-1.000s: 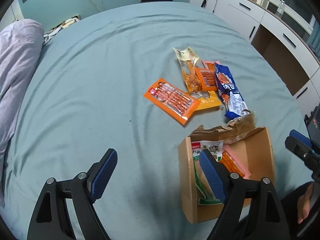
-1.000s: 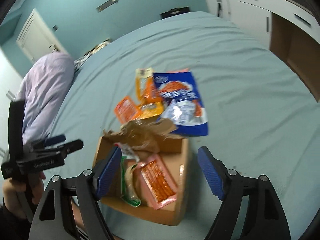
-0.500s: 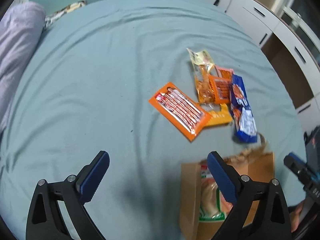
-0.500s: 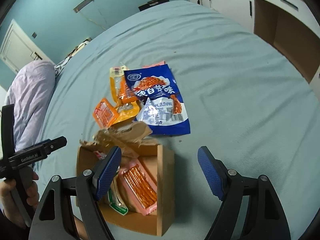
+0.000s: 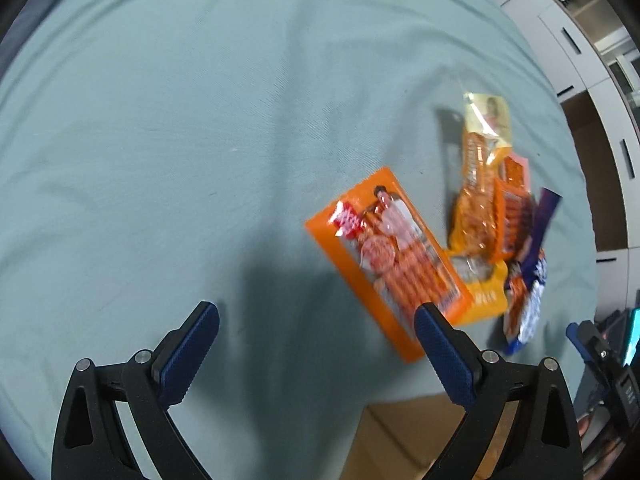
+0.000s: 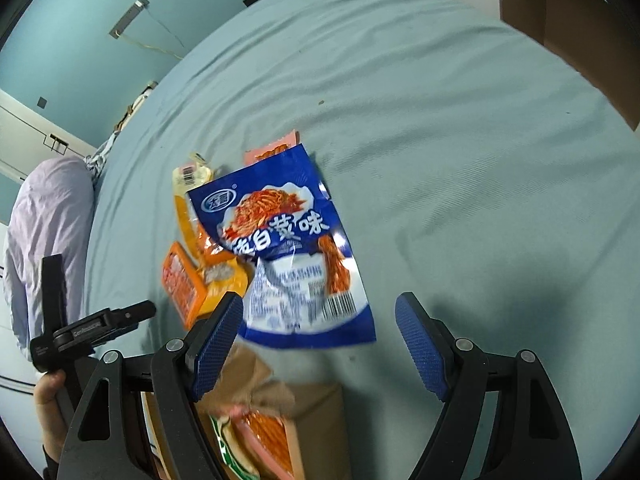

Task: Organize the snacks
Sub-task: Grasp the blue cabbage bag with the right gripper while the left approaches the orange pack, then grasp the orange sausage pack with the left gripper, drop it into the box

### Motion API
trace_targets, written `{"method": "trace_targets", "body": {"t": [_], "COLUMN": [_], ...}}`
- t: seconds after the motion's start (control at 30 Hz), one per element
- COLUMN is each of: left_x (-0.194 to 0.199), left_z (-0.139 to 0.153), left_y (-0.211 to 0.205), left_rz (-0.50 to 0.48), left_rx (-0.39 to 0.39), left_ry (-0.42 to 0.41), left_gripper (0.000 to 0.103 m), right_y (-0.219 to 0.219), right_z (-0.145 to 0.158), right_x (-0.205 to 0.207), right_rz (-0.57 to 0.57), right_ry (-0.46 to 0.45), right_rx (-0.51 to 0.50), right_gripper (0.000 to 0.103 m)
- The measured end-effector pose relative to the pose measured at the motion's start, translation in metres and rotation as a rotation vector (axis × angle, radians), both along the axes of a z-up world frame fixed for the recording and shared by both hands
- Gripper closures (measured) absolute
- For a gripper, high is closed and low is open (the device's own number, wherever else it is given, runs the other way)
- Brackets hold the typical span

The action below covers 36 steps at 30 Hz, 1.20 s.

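The left wrist view looks almost straight down on the teal bedsheet (image 5: pixel 200 140). The left gripper (image 5: pixel 316 344) is spread wide with only sheet between its blue pads, and its jaws have just been opening. Its right pad overlaps the lower corner of the orange sausage pack (image 5: pixel 384 260). This view alone shows that pack's full face, with red printing too blurred to read, and the yellow-topped clear packet (image 5: pixel 480 168) whole. Only a plain flap of the cardboard box (image 5: pixel 404 440) shows at the bottom edge.

The right wrist view shows the blue pouch (image 6: pixel 288 256) face up, which the left view catches only edge-on. It has large white Chinese characters, a round logo at the top left and a barcode at the lower right. The right gripper (image 6: pixel 320 340) hangs spread and empty above the pouch's lower edge, its left pad over the bottom left corner. Below it the box holds a pink pack (image 6: pixel 268 436) and a green-edged one (image 6: pixel 228 452). The other handheld tool carries small lettering, hard to read, with a hand (image 6: pixel 48 412) gripping it.

Snacks lie in one overlapping cluster just beyond the box; wide bare sheet stretches to the right and far side, and a lilac pillow (image 6: pixel 44 232) lies at the left
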<state>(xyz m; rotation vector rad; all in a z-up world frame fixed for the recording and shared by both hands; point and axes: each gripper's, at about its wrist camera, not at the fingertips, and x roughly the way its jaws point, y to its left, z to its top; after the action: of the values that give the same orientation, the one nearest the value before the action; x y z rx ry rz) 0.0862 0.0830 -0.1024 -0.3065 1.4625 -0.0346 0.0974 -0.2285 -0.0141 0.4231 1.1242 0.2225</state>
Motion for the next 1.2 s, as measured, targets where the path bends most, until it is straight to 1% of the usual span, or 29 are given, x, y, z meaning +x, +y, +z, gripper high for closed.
{"method": "trace_targets", "body": {"t": [0.07, 0.1, 0.17, 0.27, 0.37, 0.4, 0.47, 0.6, 0.63, 0.67, 0.7, 0.73, 0.77, 0.83, 0.87, 0.93, 1.0, 1.03, 1.07, 1.1, 1.13, 1.2], "left_x": [0.010, 0.013, 0.022, 0.031, 0.036, 0.038, 0.040, 0.043, 0.043, 0.041, 0.041, 0.040, 0.043, 0.045, 0.044, 0.042, 0.040, 0.037, 0.035, 0.034, 0.030, 0.030], "left_z": [-0.009, -0.010, -0.010, -0.009, -0.013, -0.014, -0.016, -0.017, -0.015, -0.012, -0.008, -0.004, 0.002, 0.011, 0.013, 0.018, 0.021, 0.026, 0.030, 0.035, 0.043, 0.058], "left_y": [-0.007, -0.010, -0.021, -0.033, -0.046, -0.051, -0.059, -0.070, -0.072, -0.075, -0.079, -0.081, -0.082, -0.082, -0.079, -0.074, -0.069, -0.066, -0.062, -0.059, -0.056, -0.044], "left_rz": [-0.016, -0.025, -0.055, -0.071, -0.098, -0.108, -0.114, -0.112, -0.113, -0.116, -0.119, -0.122, -0.123, -0.110, -0.087, -0.061, -0.045, -0.031, -0.018, -0.005, 0.009, 0.030], "left_rx": [-0.008, 0.008, 0.045, 0.044, 0.102, 0.126, 0.167, 0.212, 0.220, 0.227, 0.230, 0.233, 0.232, 0.202, 0.170, 0.131, 0.114, 0.101, 0.084, 0.068, 0.055, 0.031], "left_ry": [0.019, 0.022, 0.012, 0.007, 0.012, 0.008, -0.005, -0.031, -0.038, -0.053, -0.068, -0.080, -0.088, -0.103, -0.107, -0.113, -0.115, -0.121, -0.130, -0.140, -0.153, -0.185], "left_gripper": [0.002, 0.000, 0.000, 0.000, 0.000, 0.000, 0.000, 0.001, 0.003, 0.012, 0.018, 0.034, 0.052, 0.067, 0.069, 0.071, 0.071, 0.071, 0.072, 0.072, 0.072, 0.072], "right_y": [0.008, 0.011, 0.020, 0.033, 0.044, 0.048, 0.056, 0.058, 0.057, 0.055, 0.054, 0.053, 0.053, 0.054, 0.055, 0.056, 0.063, 0.062, 0.061, 0.059, 0.059, 0.058], "right_z": [-0.003, -0.005, -0.011, -0.024, -0.033, -0.032, -0.030, -0.032, -0.032, -0.032, -0.032, -0.033, -0.033, -0.034, -0.034, -0.034, -0.034, -0.033, -0.033, -0.031, -0.029, -0.024], "right_x": [0.012, 0.017, 0.028, 0.046, 0.060, 0.063, 0.069, 0.076, 0.077, 0.077, 0.077, 0.078, 0.079, 0.079, 0.077, 0.076, 0.075, 0.074, 0.073, 0.072, 0.072, 0.069], "right_rz": [0.028, 0.040, 0.069, 0.110, 0.145, 0.154, 0.183, 0.209, 0.209, 0.207, 0.206, 0.204, 0.204, 0.211, 0.217, 0.217, 0.209, 0.203, 0.198, 0.196, 0.190, 0.186], "right_ry": [0.010, 0.016, 0.034, 0.069, 0.095, 0.078, 0.071, 0.080, 0.082, 0.082, 0.084, 0.085, 0.084, 0.082, 0.082, 0.079, 0.078, 0.078, 0.078, 0.074, 0.067, 0.045], "right_rx": [-0.016, -0.027, -0.051, -0.077, -0.118, -0.155, -0.199, -0.213, -0.207, -0.201, -0.199, -0.199, -0.201, -0.216, -0.222, -0.236, -0.243, -0.232, -0.216, -0.206, -0.203, -0.199], "right_gripper": [0.025, 0.025, 0.025, 0.025, 0.025, 0.025, 0.025, 0.022, 0.022, 0.022, 0.022, 0.022, 0.022, 0.022, 0.022, 0.024, 0.031, 0.032, 0.037, 0.045, 0.048, 0.060]}}
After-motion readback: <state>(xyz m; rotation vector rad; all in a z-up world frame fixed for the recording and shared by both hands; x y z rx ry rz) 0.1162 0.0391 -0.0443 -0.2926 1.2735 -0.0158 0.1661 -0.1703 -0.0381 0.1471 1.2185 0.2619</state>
